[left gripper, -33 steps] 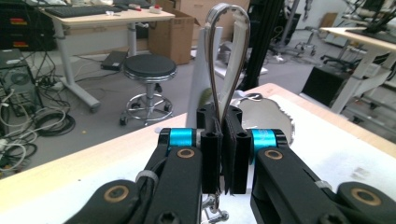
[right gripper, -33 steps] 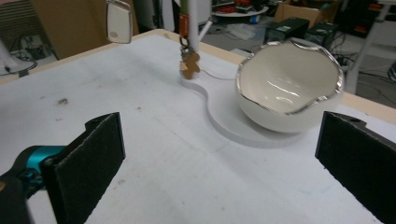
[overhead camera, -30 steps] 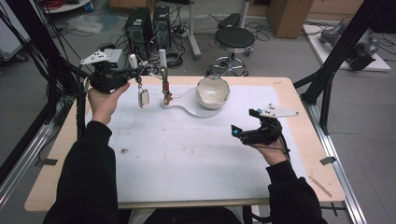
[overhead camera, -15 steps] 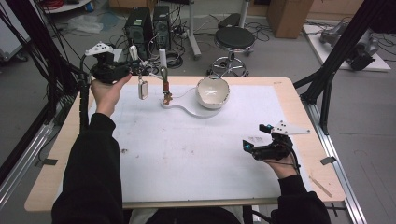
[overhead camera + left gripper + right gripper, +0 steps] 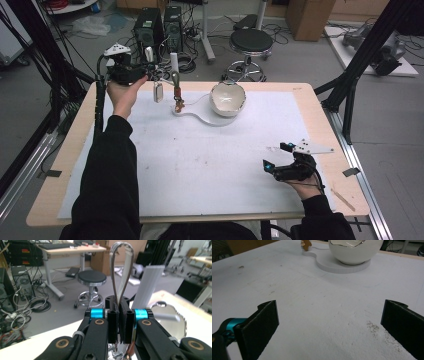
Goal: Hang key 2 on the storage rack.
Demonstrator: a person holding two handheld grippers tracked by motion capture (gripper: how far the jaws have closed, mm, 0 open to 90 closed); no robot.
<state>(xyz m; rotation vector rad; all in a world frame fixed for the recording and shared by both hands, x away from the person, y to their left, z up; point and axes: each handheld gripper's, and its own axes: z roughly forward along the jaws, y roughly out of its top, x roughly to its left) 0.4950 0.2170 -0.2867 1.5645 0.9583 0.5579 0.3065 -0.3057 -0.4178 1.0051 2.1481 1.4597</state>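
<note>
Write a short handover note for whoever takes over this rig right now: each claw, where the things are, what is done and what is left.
Left claw: shut on a looped metal strip, held up at the table's far left, beside the small clip stand.
Right claw: open, empty, low over the white mat at the near right.
White bowl: upright on its white base, far middle.
Done: strip gripped, apparently lifted.
Left: setting it down, probably at the stand or bowl; I cannot tell which.
</note>
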